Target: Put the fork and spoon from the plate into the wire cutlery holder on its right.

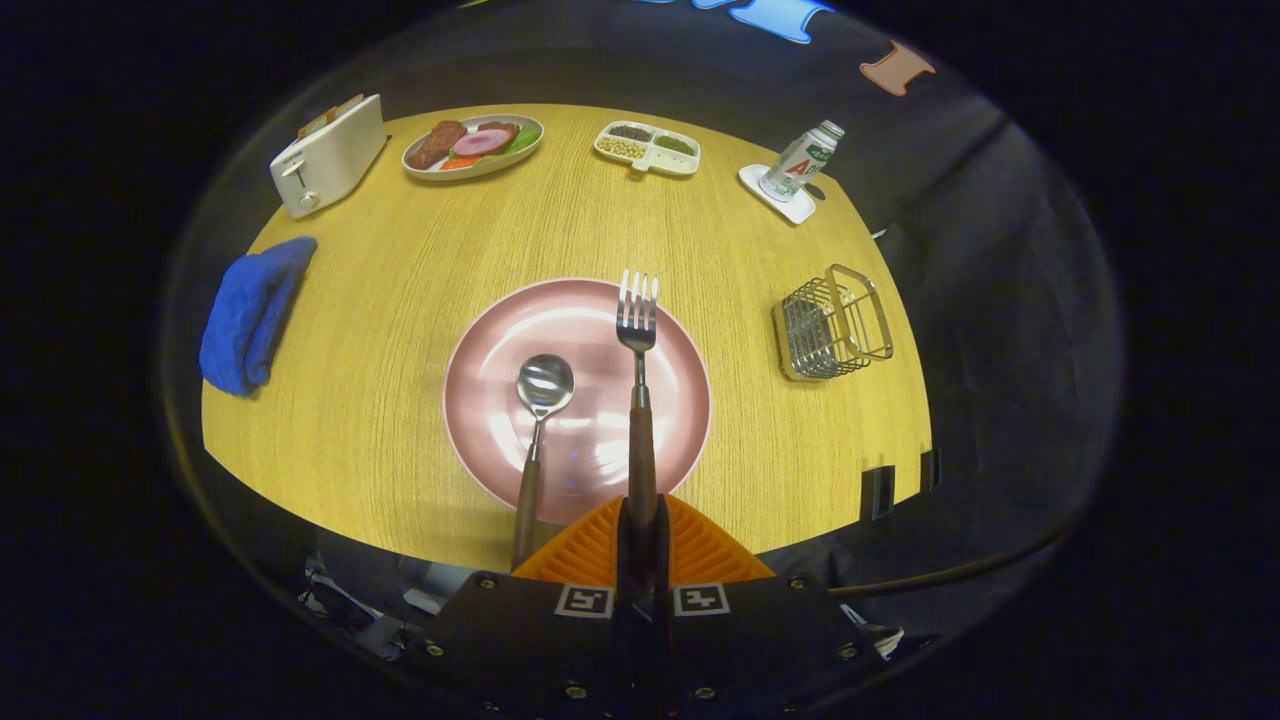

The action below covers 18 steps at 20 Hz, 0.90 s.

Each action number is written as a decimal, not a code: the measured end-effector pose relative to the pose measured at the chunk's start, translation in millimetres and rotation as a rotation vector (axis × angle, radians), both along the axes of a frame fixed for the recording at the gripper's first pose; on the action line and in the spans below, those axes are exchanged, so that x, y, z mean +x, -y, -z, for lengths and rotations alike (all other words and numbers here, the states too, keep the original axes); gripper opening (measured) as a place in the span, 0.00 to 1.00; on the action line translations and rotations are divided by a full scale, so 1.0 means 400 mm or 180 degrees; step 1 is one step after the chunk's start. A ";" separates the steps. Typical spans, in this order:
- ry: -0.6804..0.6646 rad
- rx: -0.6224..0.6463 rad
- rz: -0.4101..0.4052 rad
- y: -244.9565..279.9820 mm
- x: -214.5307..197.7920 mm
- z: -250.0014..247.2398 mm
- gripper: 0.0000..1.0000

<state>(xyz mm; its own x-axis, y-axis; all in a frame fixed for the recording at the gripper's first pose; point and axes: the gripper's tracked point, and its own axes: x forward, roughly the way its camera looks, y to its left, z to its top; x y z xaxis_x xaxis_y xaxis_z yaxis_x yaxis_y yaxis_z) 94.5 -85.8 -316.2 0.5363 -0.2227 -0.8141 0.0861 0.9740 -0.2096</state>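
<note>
I can read no words or numbers. Two square black-and-white coded markers (641, 600) sit on my gripper (641, 508), just behind its fingers, which are pressed onto the wooden-handled steel fork (637, 320).

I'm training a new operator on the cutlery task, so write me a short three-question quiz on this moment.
1. True or false: the gripper is shut on the fork handle.
2. Multiple choice: the spoon lies (A) in the wire cutlery holder, (B) with its bowl on the pink plate, left of the fork, (C) on the blue cloth.
3. Fill in: the bottle stands on a white ____ beyond the holder.

Key: 1 true, both fingers close on the handle. 2 B. 3 coaster.
</note>
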 end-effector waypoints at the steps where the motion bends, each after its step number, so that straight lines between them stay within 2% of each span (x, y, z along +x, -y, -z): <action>1: 0.0043 -0.0008 0.0038 0.013 0.003 -0.016 0.07; 6: 0.0202 -0.0022 0.0322 0.110 0.020 -0.097 0.07; 11: 0.0223 -0.0003 0.0644 0.242 0.035 -0.125 0.08; 14: 0.0098 0.0025 0.0820 0.315 0.039 -0.108 0.07; 18: -0.0164 0.0048 0.0922 0.386 0.054 -0.083 0.08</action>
<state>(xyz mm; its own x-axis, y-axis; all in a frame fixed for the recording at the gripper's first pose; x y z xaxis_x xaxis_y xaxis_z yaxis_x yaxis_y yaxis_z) 116.2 -240.2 -283.0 0.4101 -0.3481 -0.8430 0.3506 0.9135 -0.2066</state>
